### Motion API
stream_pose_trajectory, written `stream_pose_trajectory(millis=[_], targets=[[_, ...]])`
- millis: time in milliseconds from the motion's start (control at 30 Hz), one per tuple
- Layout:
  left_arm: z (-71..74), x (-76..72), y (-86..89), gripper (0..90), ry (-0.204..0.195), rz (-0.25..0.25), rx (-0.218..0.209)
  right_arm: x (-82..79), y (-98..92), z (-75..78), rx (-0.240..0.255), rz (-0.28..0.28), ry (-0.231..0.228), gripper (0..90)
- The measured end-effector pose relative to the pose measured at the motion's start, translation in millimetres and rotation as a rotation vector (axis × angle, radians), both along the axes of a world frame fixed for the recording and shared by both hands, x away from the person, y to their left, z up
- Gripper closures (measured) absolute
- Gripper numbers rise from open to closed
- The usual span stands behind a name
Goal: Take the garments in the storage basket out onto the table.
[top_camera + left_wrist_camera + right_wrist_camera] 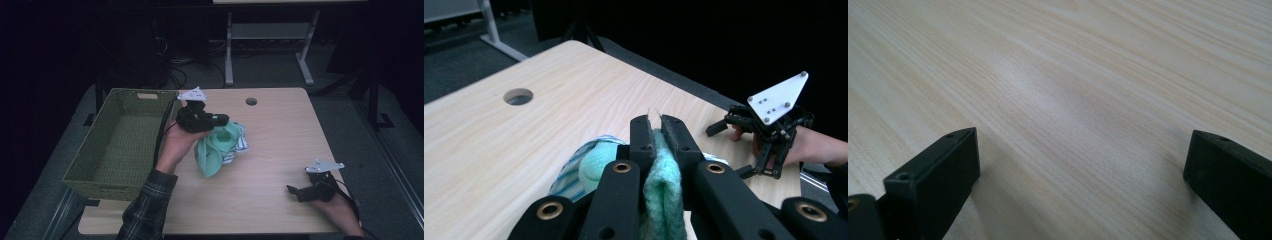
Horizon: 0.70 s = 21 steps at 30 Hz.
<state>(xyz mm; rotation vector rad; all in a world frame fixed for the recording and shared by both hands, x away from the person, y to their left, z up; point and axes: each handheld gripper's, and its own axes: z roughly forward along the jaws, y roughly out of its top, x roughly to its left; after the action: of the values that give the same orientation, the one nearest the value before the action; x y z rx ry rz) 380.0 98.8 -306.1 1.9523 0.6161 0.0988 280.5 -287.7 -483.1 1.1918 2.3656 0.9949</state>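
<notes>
Green cloth pinched tight in left gripper, lifted clear for basket. Right gripper wide open, empty, parked on table.

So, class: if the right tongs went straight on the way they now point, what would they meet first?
The right tongs, open, point low over the table. Bare wood looks likely to be met first, though depth is unclear.
</notes>
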Motion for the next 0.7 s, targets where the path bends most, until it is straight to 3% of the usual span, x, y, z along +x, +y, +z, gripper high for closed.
stream_pose_trajectory(millis=[667, 700], targets=[[-52.2, -3.5, -47.3, 83.5, 0.083, -0.055, 0.001, 0.0, 0.0, 0.0, 0.000, 0.001, 0.000, 1.2], [-57.9, -4.3, -51.3, 83.5, 0.085, -0.059, 0.014, 0.0, 0.0, 0.0, 0.000, 0.000, 0.000, 1.2]])
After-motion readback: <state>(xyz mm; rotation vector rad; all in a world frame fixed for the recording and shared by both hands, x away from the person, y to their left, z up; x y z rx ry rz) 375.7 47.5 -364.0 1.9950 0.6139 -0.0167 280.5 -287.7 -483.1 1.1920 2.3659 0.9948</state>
